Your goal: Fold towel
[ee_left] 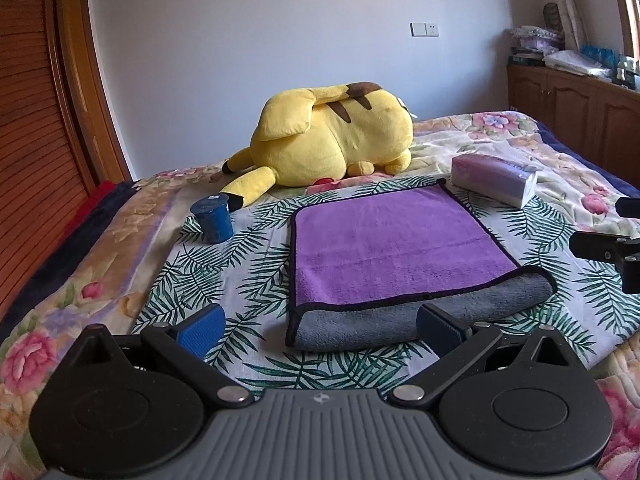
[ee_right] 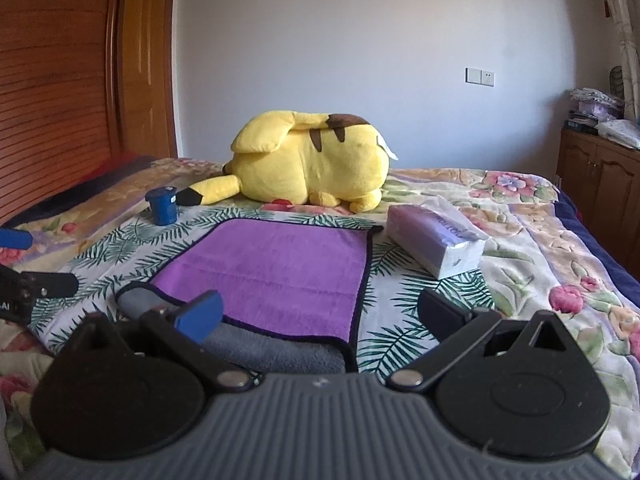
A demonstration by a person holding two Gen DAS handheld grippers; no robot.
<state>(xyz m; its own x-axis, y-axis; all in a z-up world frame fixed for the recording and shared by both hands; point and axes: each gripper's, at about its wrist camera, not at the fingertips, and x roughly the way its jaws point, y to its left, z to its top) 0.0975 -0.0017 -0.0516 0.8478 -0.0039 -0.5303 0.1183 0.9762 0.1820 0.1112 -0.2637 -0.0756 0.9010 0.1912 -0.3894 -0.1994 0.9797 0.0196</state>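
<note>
On the floral bedspread (ee_left: 60, 308), both spread tongs (ee_left: 320, 326) (ee_right: 320, 314) flank the folded purple-and-grey microfibre towel (ee_left: 392, 240); a one-layer pinch could undo it.

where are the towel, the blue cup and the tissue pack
towel (ee_left: 392, 240): left wrist view, middle of its purple top
blue cup (ee_left: 213, 219): left wrist view, on its side wall
tissue pack (ee_right: 434, 234): right wrist view, on its top face

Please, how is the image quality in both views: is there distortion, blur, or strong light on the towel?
Left wrist view: fisheye bends the wooden door; the towel is sharp and evenly lit, with no glare. Right wrist view: same bending, dark corners; the towel is clear, while the plush toy looks slightly soft.
</note>
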